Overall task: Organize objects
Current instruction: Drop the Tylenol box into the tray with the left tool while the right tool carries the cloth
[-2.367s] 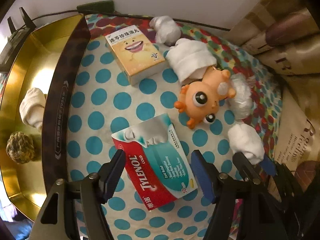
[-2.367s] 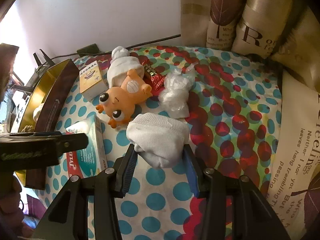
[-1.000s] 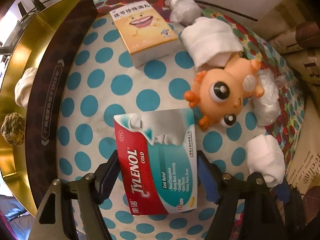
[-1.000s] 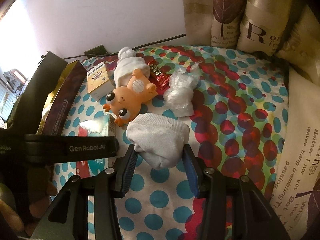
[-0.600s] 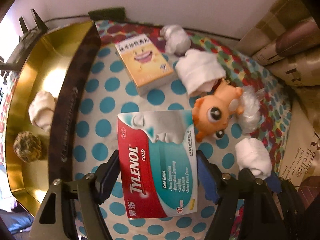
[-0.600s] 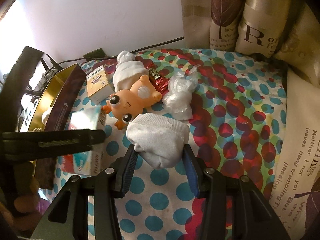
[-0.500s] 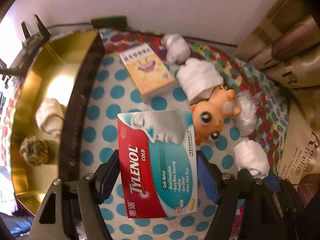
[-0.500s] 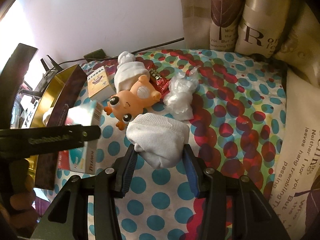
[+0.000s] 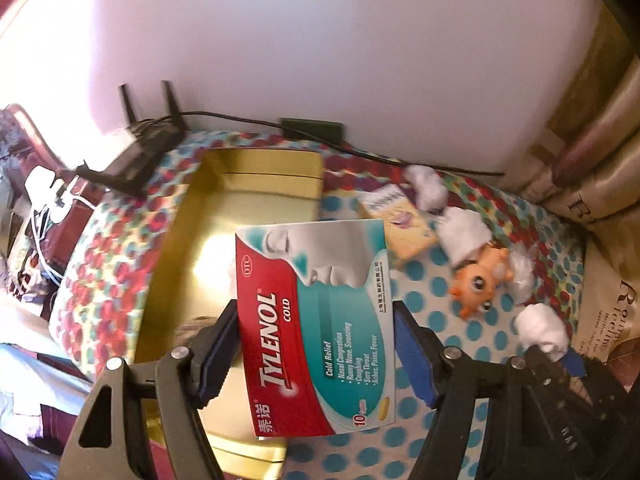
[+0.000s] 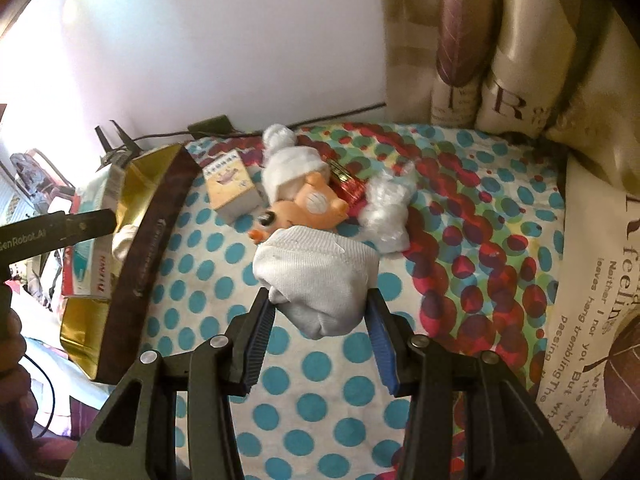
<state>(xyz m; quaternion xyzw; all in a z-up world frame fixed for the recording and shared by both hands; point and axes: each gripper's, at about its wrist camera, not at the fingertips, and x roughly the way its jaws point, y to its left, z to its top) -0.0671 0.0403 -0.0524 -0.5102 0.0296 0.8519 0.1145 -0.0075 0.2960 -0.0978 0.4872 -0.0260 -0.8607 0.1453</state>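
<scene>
My left gripper [image 9: 316, 344] is shut on a red and teal Tylenol box [image 9: 316, 320] and holds it in the air above the gold tray [image 9: 256, 188]. The box also shows in the right wrist view [image 10: 86, 264] over the tray [image 10: 152, 216]. My right gripper [image 10: 318, 344] is shut on a rolled white sock [image 10: 320, 276] and holds it above the dotted bedspread. An orange toy [image 10: 304, 208], a yellow box [image 10: 230, 186] and another white sock [image 10: 292, 172] lie beyond it.
A clear plastic bag [image 10: 386, 208] and a red packet [image 10: 348, 180] lie by the toy. Cushions [image 10: 520, 60] stand at the back right. A router [image 9: 140, 152] and cables sit behind the tray. A white sock [image 10: 122, 240] lies in the tray.
My left gripper has carried the Tylenol box up and left, from above the bedspread to above the gold tray. My right gripper has kept the sock, almost still.
</scene>
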